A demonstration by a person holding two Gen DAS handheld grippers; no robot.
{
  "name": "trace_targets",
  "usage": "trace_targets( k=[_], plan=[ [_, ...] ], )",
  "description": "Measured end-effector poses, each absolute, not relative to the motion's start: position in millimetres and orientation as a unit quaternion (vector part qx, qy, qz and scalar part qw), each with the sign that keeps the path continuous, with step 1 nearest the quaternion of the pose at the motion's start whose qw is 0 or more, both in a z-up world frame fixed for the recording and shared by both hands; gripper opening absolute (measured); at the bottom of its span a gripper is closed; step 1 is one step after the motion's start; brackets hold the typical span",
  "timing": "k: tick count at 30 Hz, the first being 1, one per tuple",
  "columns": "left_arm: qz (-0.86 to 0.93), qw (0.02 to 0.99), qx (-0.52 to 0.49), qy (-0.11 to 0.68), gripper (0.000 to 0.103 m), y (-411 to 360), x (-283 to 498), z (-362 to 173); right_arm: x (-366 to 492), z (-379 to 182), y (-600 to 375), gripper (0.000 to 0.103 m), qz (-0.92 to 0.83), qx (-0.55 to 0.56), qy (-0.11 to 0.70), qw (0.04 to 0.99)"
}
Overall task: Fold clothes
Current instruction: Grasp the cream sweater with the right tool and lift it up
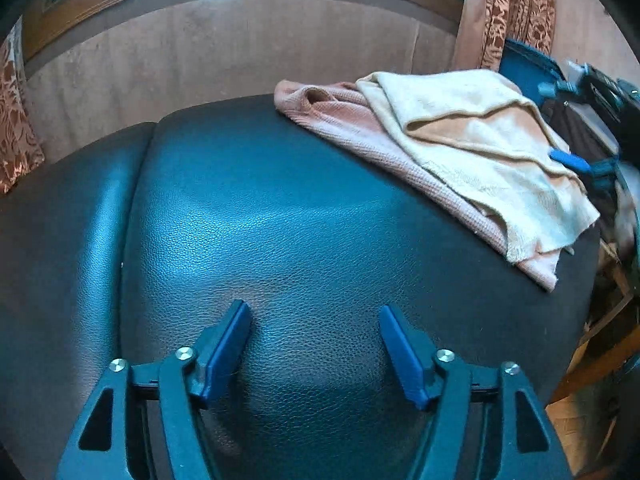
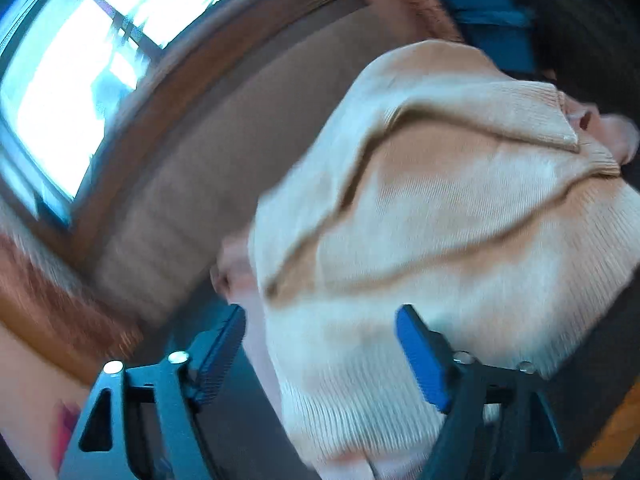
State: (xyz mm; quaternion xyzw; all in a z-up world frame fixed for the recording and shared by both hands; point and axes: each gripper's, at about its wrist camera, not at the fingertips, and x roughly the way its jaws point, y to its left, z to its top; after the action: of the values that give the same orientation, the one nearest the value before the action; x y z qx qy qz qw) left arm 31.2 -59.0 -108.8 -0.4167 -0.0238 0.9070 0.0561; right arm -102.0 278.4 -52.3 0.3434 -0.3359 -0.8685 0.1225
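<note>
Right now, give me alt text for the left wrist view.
The open left gripper hovers over a black leather surface, holding nothing. At the far right lies a cream sweater on top of a pink garment, with the right gripper at its edge.

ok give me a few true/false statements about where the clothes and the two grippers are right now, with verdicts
1. The cream garment lies on top of the pink garment. True.
2. The left gripper is clamped on the pink garment. False: its jaws are spread apart over bare black cushion, with no cloth between them.
3. The clothes sit at the far right part of the cushion in the left wrist view. True.
4. The right gripper is shut tight. False: its jaws are spread apart, with the cream garment right in front of them.
5. The clothes are piled on a wooden table. False: they rest on the black leather-look cushion.
</note>
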Motion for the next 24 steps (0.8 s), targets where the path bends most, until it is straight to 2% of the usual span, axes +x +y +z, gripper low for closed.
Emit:
trace_targets(
  k=[2,6,8,10,12,16,19,24],
  plan=[
    [0.907,0.068,-0.415,-0.024,0.086,-56,31,-109,-127,-49,296,0.083,-0.848,0.317,-0.401,0.141],
    [0.908,0.068,-0.414,-0.005,0.088,-50,31,-111,-167,-49,309,0.082,-0.836,0.286,-0.447,0.137],
    [0.908,0.073,-0.413,-0.011,0.088,-52,28,-110,-186,-62,315,0.071,-0.819,0.281,-0.483,0.13],
    [0.908,0.075,-0.412,-0.01,0.088,-52,29,-110,-198,-75,321,0.051,-0.806,0.269,-0.515,0.112],
    [0.909,0.072,-0.41,-0.002,0.089,-50,31,-111,-202,-81,328,0.041,-0.793,0.24,-0.549,0.107],
    [0.91,0.072,-0.409,0.003,0.091,-49,27,-113,-219,-78,334,0.041,-0.803,0.215,-0.548,0.089],
    [0.91,0.072,-0.409,0.005,0.091,-49,28,-113,-243,-78,336,0.029,-0.796,0.245,-0.544,0.101],
    [0.909,0.07,-0.411,0.006,0.091,-48,29,-113,-284,-92,338,0.024,-0.743,0.289,-0.586,0.147]
  ],
)
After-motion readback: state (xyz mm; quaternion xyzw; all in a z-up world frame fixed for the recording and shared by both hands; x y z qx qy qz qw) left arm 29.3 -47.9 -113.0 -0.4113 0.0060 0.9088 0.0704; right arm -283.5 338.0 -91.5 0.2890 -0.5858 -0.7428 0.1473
